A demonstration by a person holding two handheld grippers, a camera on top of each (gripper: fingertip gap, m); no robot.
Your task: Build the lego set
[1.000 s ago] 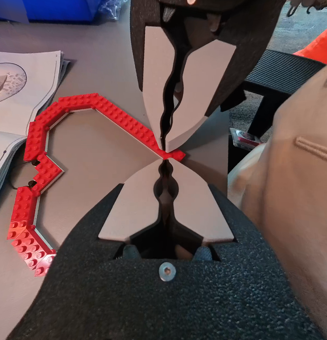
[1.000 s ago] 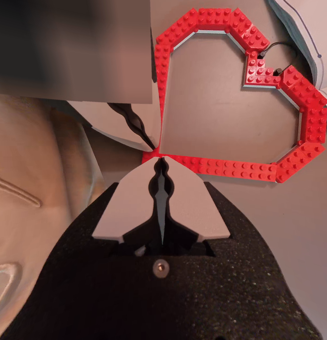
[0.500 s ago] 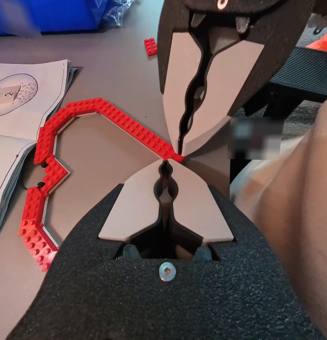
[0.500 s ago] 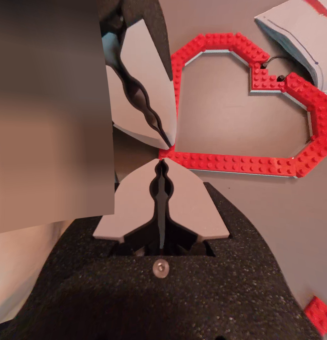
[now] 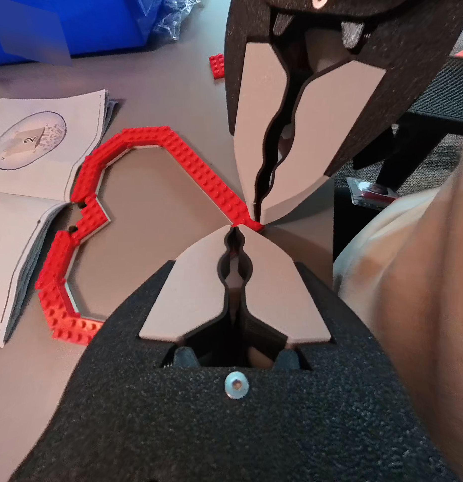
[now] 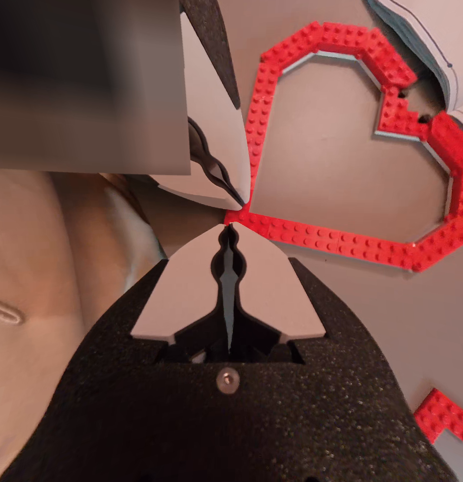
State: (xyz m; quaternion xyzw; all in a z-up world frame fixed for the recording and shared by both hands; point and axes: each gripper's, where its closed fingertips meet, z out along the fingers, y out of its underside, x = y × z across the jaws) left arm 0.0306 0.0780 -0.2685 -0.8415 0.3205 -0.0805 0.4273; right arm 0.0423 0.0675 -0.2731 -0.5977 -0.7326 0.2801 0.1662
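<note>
A red Lego heart frame [image 5: 199, 172] with a pale underside lies flat on the grey table, its pointed tip near the table's edge. My left gripper [image 5: 234, 229] is shut on that tip from the near side, and red shows in the gap between its fingers. My right gripper [image 5: 257, 211] comes in from the far side, shut, with its tips on the same corner. In the right wrist view the heart frame [image 6: 316, 237] spreads to the right, the right gripper [image 6: 229, 227] pinches its tip, and the left gripper [image 6: 239, 206] meets it from above.
An open instruction booklet [image 5: 29, 161] lies left of the heart, touching its notch. A blue bin [image 5: 69, 26] and a clear bag [image 5: 173, 20] stand at the back. A small red plate [image 5: 217, 65] and a stepped red piece [image 6: 444, 420] lie loose. A person's tan-trousered leg [image 5: 407, 287] is beyond the table's edge. Less than 4 cm separates the two grippers' tips. Left tips and right tips are each some 20 cm from the stepped red piece [image 6: 444, 420].
Both grippers stay shut at the heart's tip. The heart has turned and shifted with them. The loose red pieces have come into view in both views.
</note>
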